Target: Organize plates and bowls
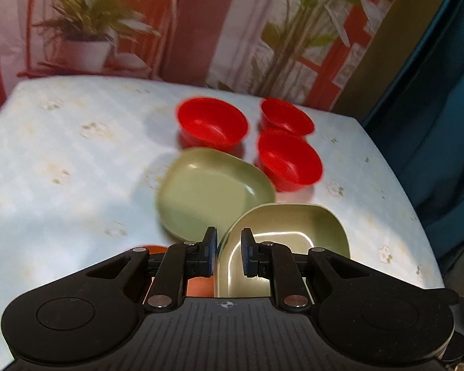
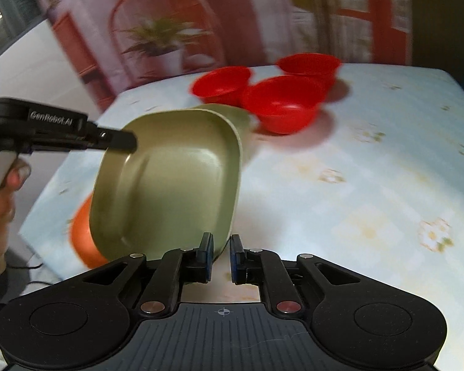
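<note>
Both tools [image 2: 221,256] gripping tilted green plate [image 2: 170,179], three blurred, seemingly separate red bowls [image 2: 281,105] behind

Three bright red bowls [image 1: 212,124] stand toward the tabletop's far edge. Two plates [image 1: 213,190] are pale sage green. The tablecloth [image 1: 62,160] is light blue check with small cream flowers. An orange dish [image 2: 83,232] shows at the near left edge.

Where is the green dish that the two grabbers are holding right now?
The held green dish hangs tilted above the table's near left part, gripped at opposite rims by the left gripper and right gripper, in front of a second green dish and three red bowls.
</note>
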Motion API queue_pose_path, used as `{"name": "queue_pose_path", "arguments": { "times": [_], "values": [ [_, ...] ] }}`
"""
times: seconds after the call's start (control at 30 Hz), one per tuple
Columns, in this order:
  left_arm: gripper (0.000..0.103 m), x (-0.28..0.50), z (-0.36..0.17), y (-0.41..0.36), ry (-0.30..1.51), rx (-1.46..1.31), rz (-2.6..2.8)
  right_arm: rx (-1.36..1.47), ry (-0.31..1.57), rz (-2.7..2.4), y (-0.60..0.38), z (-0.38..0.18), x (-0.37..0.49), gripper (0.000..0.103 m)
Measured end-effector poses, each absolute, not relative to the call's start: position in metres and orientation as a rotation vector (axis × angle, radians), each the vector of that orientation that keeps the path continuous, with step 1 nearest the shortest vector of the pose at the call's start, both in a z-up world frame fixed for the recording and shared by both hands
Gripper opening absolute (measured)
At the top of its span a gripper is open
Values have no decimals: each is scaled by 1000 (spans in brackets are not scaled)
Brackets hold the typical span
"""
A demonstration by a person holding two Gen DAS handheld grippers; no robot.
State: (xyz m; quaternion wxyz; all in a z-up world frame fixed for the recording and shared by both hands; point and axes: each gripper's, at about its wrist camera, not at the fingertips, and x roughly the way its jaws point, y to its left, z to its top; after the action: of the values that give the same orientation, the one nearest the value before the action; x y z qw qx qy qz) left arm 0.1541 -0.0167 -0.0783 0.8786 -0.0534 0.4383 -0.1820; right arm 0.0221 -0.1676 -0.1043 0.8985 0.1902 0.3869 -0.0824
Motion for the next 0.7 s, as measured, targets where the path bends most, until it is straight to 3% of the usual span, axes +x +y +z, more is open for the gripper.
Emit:
{"name": "queue_pose_path", "arguments": {
  "times": [0.27, 0.7],
  "values": [
    [17, 161, -76, 33, 914, -119, -287, 352, 871, -23, -128, -88, 73, 13],
    [18, 167, -109, 60, 974, -103, -259, 315, 1003, 43, -92, -107, 110, 14]
  ]
}}
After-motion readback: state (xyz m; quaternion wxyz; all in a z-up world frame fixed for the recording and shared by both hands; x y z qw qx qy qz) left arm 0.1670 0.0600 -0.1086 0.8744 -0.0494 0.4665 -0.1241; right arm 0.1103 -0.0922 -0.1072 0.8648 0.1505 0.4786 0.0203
